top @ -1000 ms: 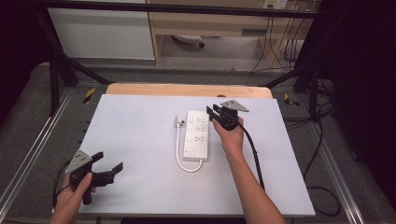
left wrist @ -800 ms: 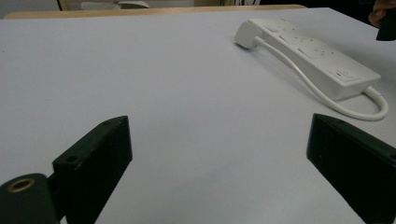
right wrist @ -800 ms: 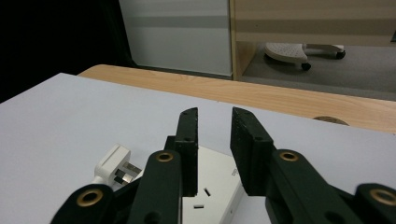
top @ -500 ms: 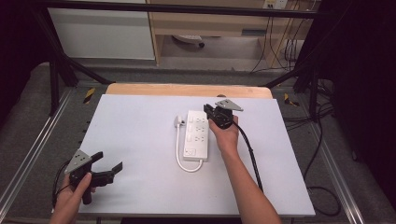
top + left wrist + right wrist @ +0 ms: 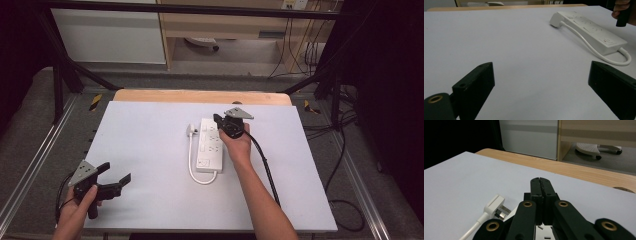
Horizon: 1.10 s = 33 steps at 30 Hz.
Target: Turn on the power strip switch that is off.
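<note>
1. our right gripper (image 5: 223,123) hovers over the far end of the white power strip (image 5: 211,150), which lies near the middle of the white table (image 5: 150,150); its jaws have just been closing and now meet with nothing between them.
2. the strip's own plug (image 5: 496,207) lies just beside that end, prongs showing, its cable (image 5: 192,167) looping back to the near end.
3. likely we mean to press or nudge something, so we keep the closed tips steady and come down straight.
4. our left gripper (image 5: 114,181) rests wide open and empty at the near left corner, well apart.
</note>
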Motion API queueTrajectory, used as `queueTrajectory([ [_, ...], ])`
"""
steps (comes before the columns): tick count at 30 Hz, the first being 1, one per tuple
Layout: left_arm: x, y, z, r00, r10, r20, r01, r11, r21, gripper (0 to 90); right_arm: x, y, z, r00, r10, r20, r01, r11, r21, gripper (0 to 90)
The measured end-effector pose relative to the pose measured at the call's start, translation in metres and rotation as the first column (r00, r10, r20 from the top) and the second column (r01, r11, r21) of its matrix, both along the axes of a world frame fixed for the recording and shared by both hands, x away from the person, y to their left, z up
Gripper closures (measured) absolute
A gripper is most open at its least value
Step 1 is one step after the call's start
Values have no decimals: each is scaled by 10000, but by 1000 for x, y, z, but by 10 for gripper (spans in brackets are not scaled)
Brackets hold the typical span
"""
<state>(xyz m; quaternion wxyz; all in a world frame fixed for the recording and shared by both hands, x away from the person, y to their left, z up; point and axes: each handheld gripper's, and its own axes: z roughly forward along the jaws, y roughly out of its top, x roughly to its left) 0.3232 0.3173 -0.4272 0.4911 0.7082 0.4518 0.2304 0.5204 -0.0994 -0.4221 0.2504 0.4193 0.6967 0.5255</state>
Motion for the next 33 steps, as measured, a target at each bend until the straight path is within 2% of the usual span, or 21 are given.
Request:
queueTrajectory([
  [12,0,0,0,10000,-2,15,2,10000,-2,69,1,5,-8,9996,227,-180,-233,9992,-331,900],
  [33,0,1,0,10000,-11,34,11,10000,4,69,0,16,-13,9962,756,-434,-783,9949,-642,900],
])
